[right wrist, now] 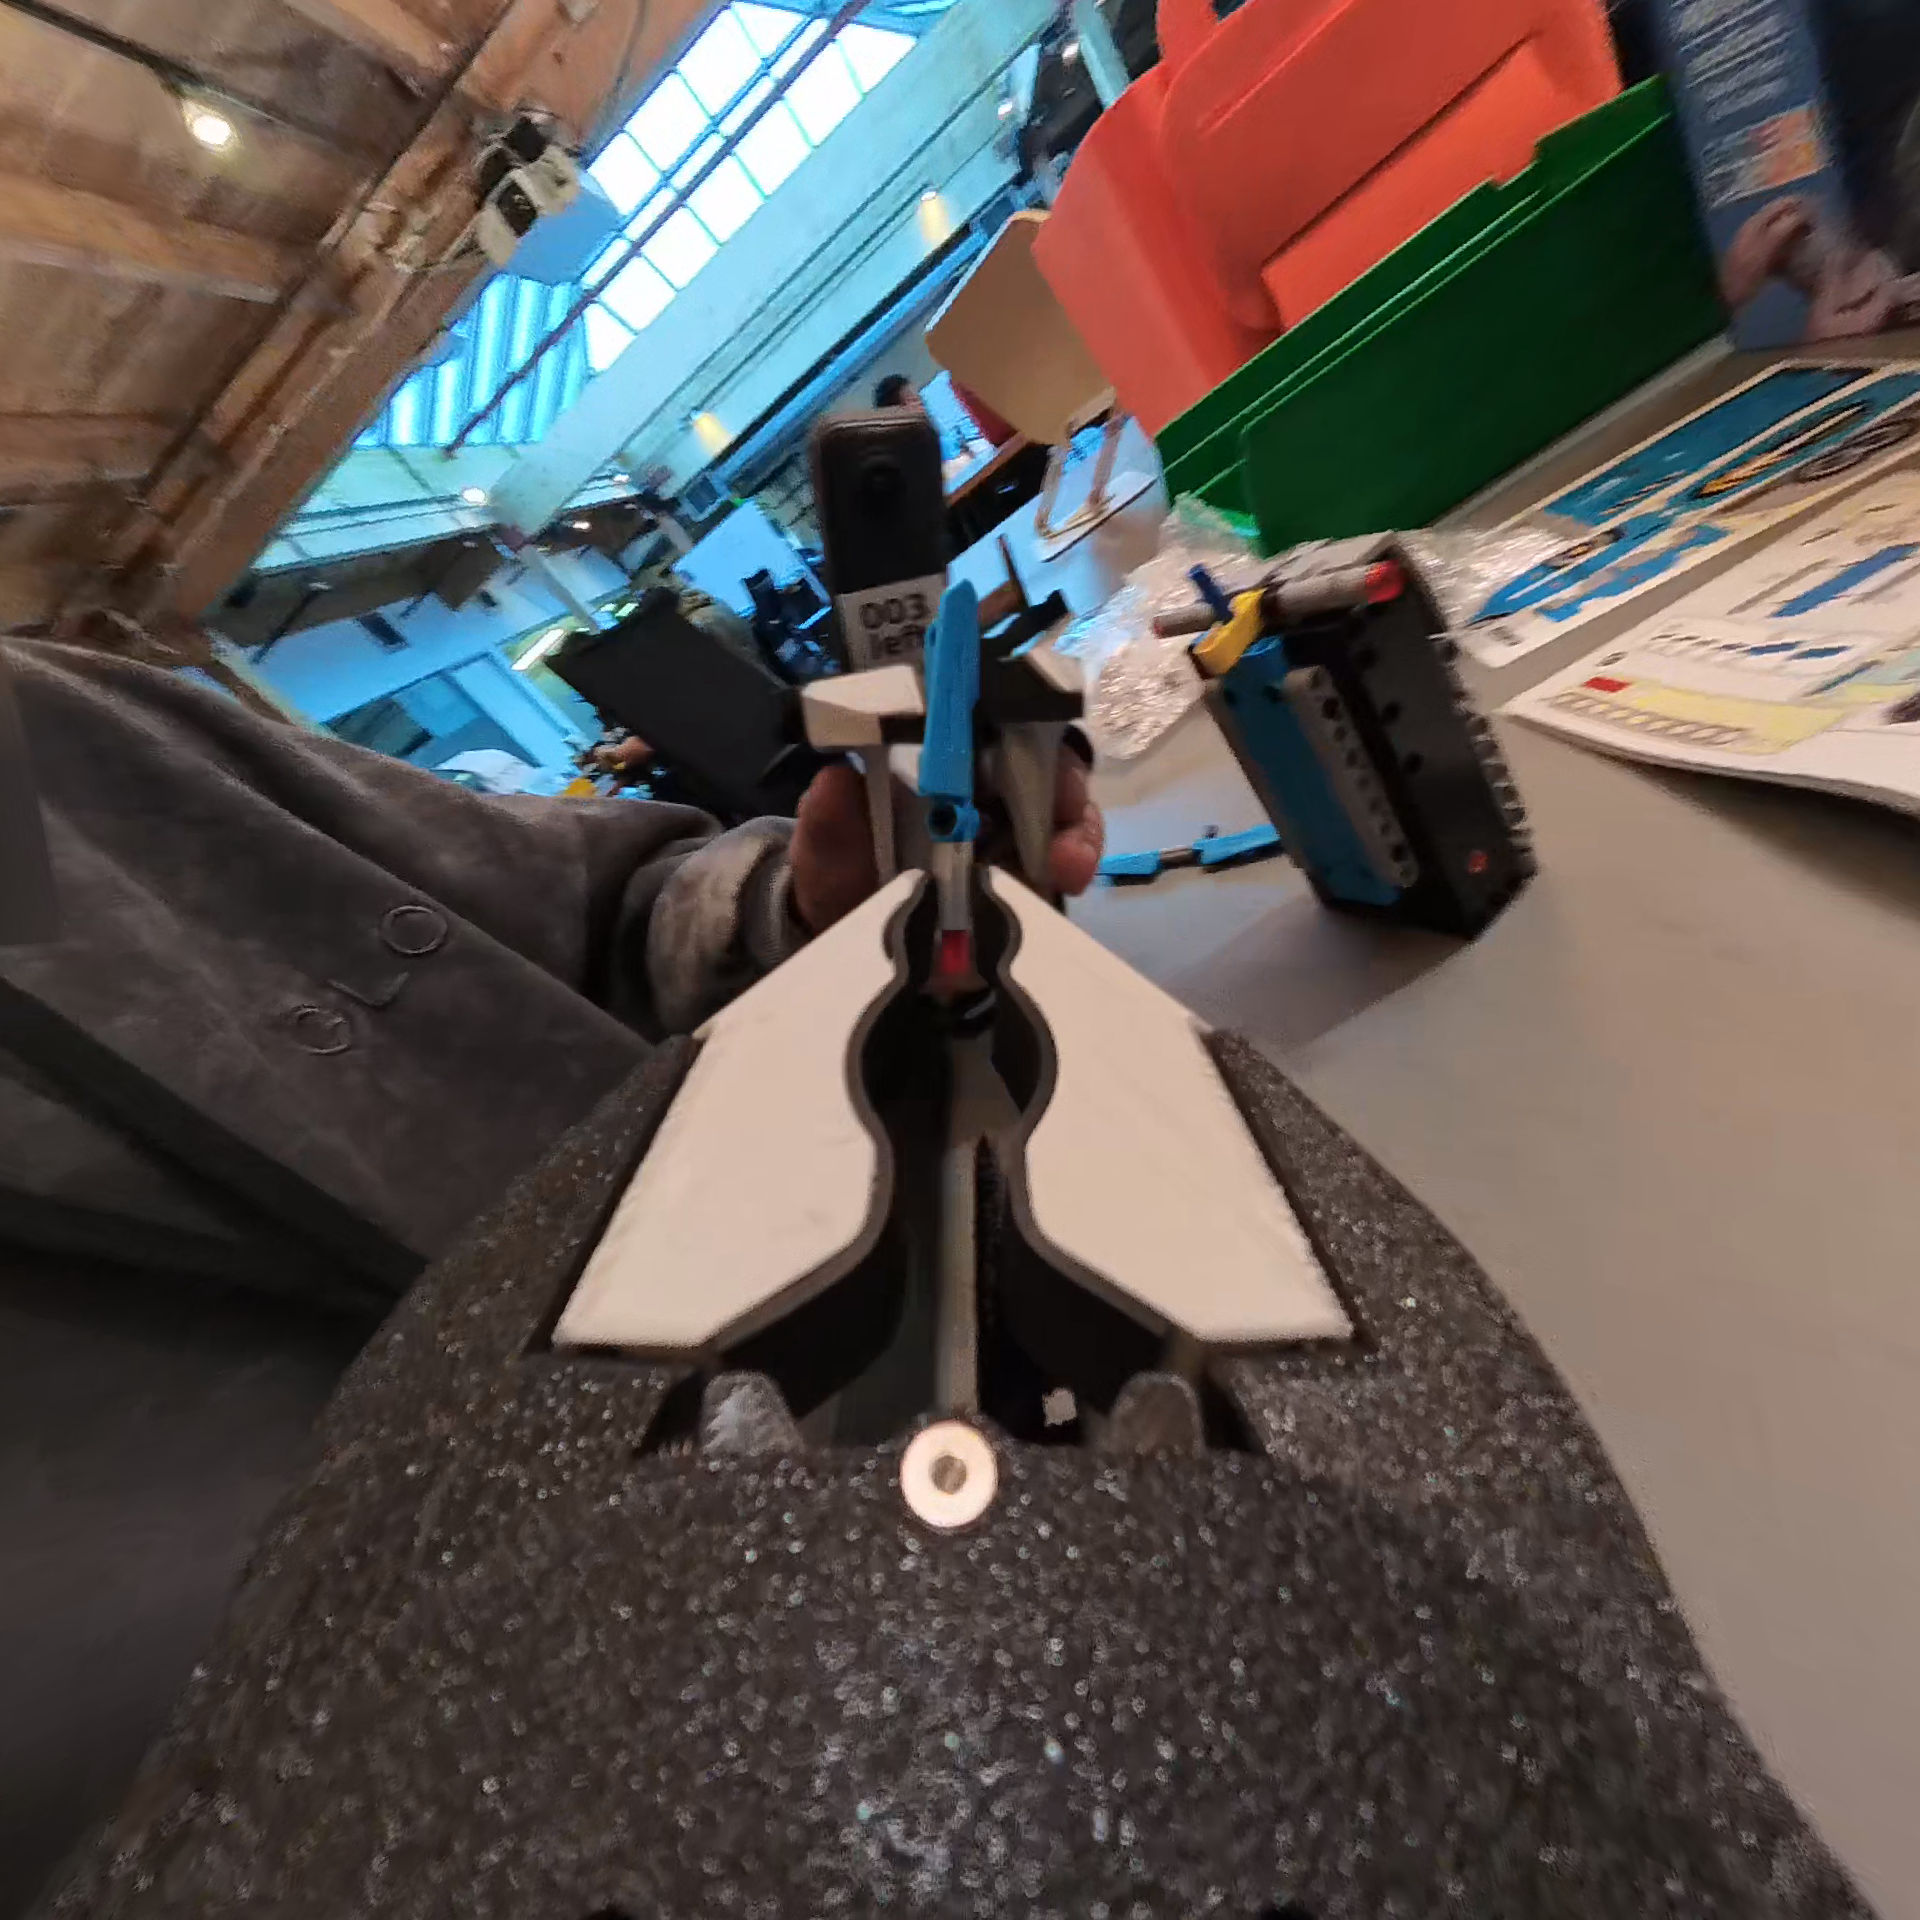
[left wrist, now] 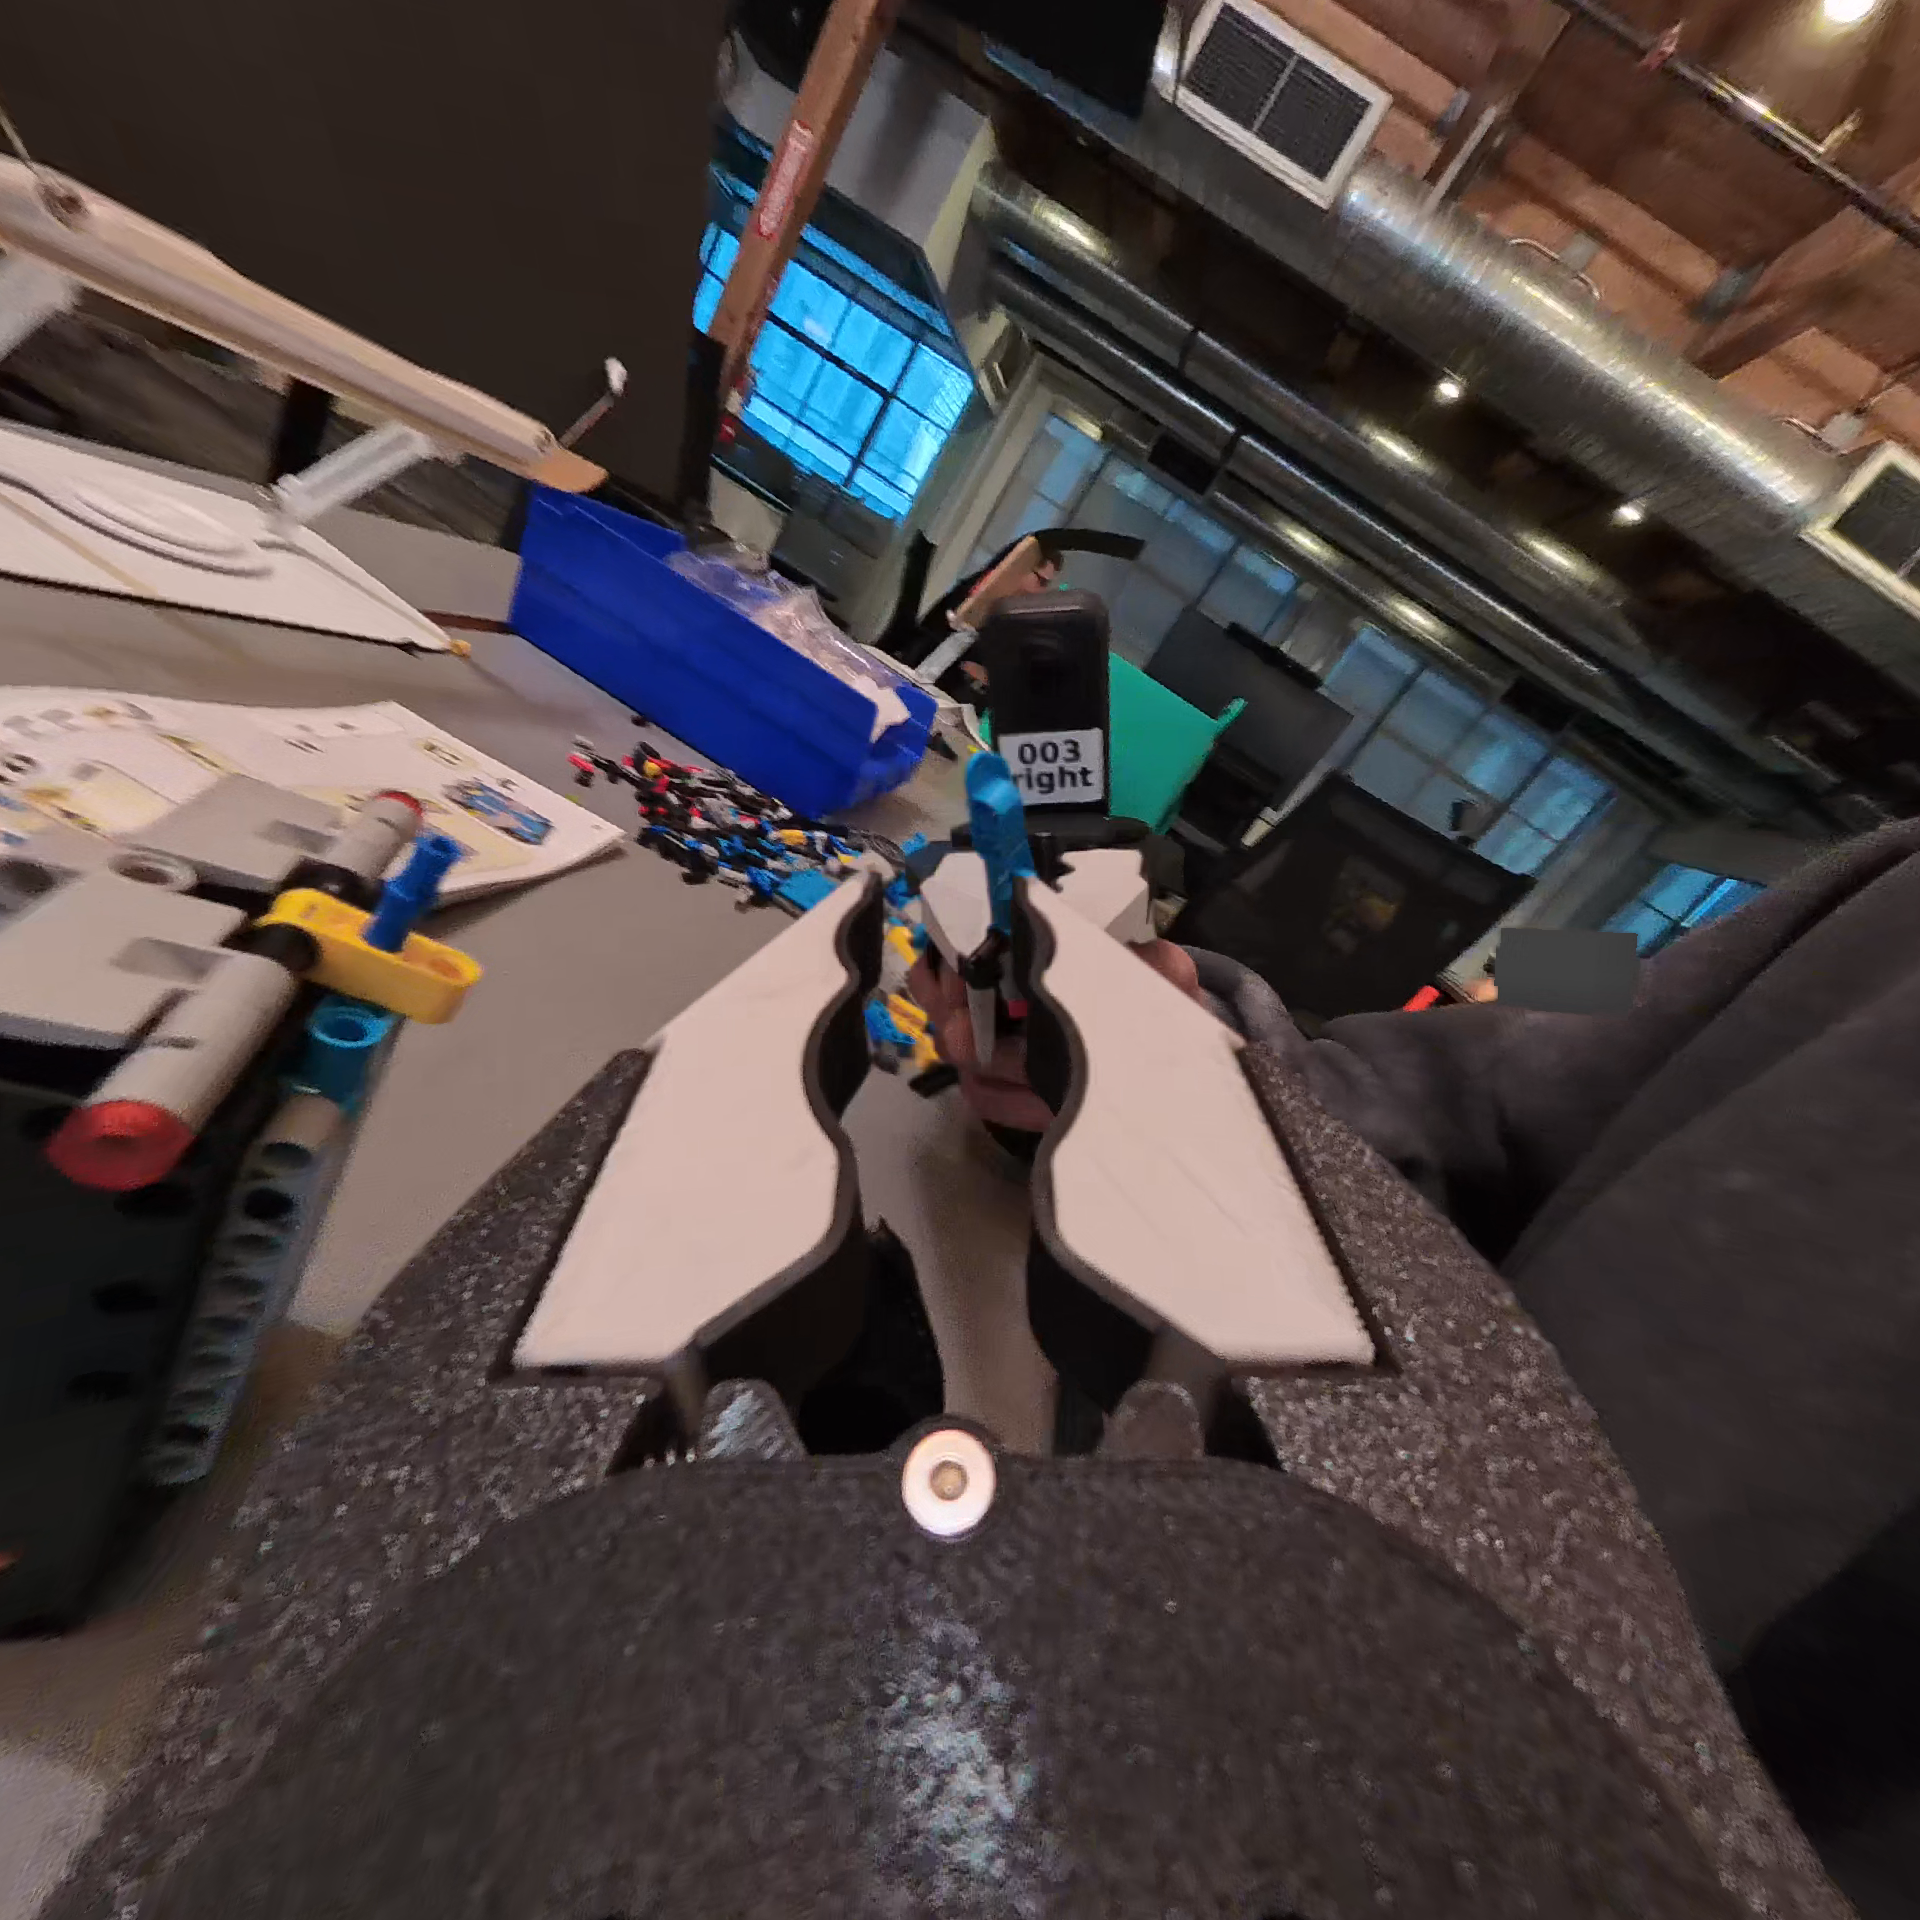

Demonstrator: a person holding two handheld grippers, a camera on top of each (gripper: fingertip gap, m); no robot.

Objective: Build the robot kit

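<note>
My two grippers face each other above a grey table (left wrist: 582,987). My right gripper (right wrist: 954,891) is shut on the grey axle (right wrist: 953,878) of a small toy part. The part's blue beam (right wrist: 951,707) stands up past the fingertips. My left gripper (left wrist: 945,883) is open. The blue beam (left wrist: 995,821) sits between its tips, close against the right-hand finger (left wrist: 1132,1122). The right gripper's camera (left wrist: 1044,675) shows behind the beam in the left wrist view. The left gripper's camera (right wrist: 883,520) shows behind it in the right wrist view. A hand (right wrist: 831,831) holds the left gripper.
A black toy assembly (left wrist: 62,1299) with a grey red-tipped rod, a yellow beam and a blue pin stands on the table; it also shows in the right wrist view (right wrist: 1455,748). A blue bin (left wrist: 707,644), loose small parts (left wrist: 727,821), instruction sheets (right wrist: 1714,665), a green bin (right wrist: 1455,395) and an orange box (right wrist: 1299,187) lie around. Only a small space, under 4 cm, lies between the two pairs of fingers.
</note>
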